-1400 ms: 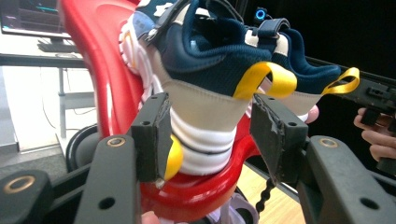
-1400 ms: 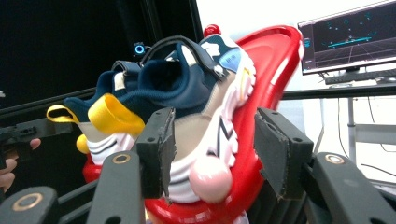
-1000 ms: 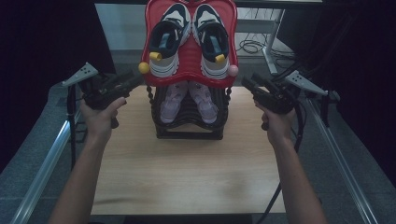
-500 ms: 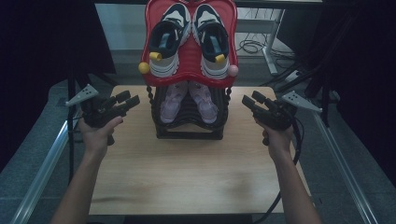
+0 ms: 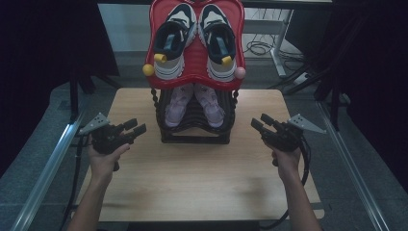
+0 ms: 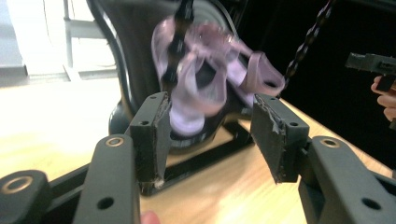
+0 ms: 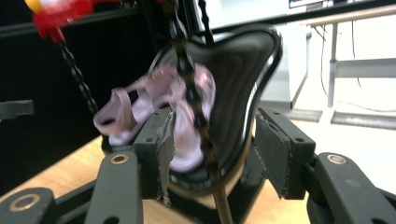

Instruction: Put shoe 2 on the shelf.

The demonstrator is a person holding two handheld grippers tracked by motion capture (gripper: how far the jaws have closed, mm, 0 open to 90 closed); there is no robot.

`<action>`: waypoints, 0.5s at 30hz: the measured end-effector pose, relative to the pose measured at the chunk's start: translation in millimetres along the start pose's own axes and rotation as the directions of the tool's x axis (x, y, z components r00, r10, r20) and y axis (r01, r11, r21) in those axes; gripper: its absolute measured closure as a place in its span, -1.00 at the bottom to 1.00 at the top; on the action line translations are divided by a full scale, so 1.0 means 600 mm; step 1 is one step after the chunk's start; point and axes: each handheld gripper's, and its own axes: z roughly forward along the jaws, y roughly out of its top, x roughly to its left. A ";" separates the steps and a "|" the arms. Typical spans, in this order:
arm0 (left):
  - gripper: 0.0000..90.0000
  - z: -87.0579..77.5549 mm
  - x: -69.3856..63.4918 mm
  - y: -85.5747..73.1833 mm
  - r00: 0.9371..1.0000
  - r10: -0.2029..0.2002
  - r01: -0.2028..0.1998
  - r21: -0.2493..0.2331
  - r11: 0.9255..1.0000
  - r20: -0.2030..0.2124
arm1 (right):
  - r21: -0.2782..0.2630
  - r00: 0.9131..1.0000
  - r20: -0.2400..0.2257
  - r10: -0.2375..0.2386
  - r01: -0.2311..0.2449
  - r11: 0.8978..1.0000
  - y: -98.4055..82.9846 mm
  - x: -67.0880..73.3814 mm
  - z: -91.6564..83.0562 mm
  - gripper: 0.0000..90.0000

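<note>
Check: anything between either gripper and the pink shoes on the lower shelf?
Yes. The rack's black chains hang at the shelf's sides, crossing in front of the pink shoes from the left gripper and the right gripper.

place: lab | cues: black curtains [image 5: 43, 43], metal frame rails [image 5: 45, 168], floor cables [image 5: 260, 47], desk legs [image 5: 279, 33]

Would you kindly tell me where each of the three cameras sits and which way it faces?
High view: above the person's side, looking forward and down on the table and shoe rack; both forearms, left tool and right tool show.
Left gripper view: on the left tool, looking along its open jaws at the pink shoes; the other hand shows farther off.
Right gripper view: on the right tool, facing the rack from the opposite side.
Shared: both gripper views show the pink shoes.
</note>
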 end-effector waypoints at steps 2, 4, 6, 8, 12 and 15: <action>0.05 -0.001 0.003 -0.016 1.000 -0.006 0.006 0.016 1.000 0.001 | 0.019 1.000 0.005 0.011 -0.011 1.000 -0.019 -0.004 0.000 0.06; 0.05 -0.003 0.005 -0.031 1.000 -0.005 0.005 0.030 1.000 -0.005 | 0.040 1.000 0.013 0.017 -0.017 0.999 -0.038 -0.007 0.000 0.06; 0.05 -0.004 0.008 -0.043 1.000 -0.012 0.012 0.035 0.999 -0.006 | 0.055 1.000 0.020 0.019 -0.020 0.998 -0.058 -0.010 0.001 0.06; 0.05 -0.004 0.011 -0.057 1.000 -0.026 0.026 0.040 0.999 -0.004 | 0.065 1.000 0.018 0.024 -0.025 0.998 -0.071 -0.012 0.001 0.06; 0.05 0.003 0.013 -0.082 0.999 -0.018 0.020 0.065 0.998 -0.032 | 0.101 1.000 0.018 0.013 -0.015 0.995 -0.101 -0.015 0.004 0.06; 0.05 0.006 0.015 -0.097 0.999 -0.028 0.030 0.069 0.997 -0.033 | 0.137 1.000 0.018 0.018 -0.021 0.990 -0.120 -0.016 0.006 0.06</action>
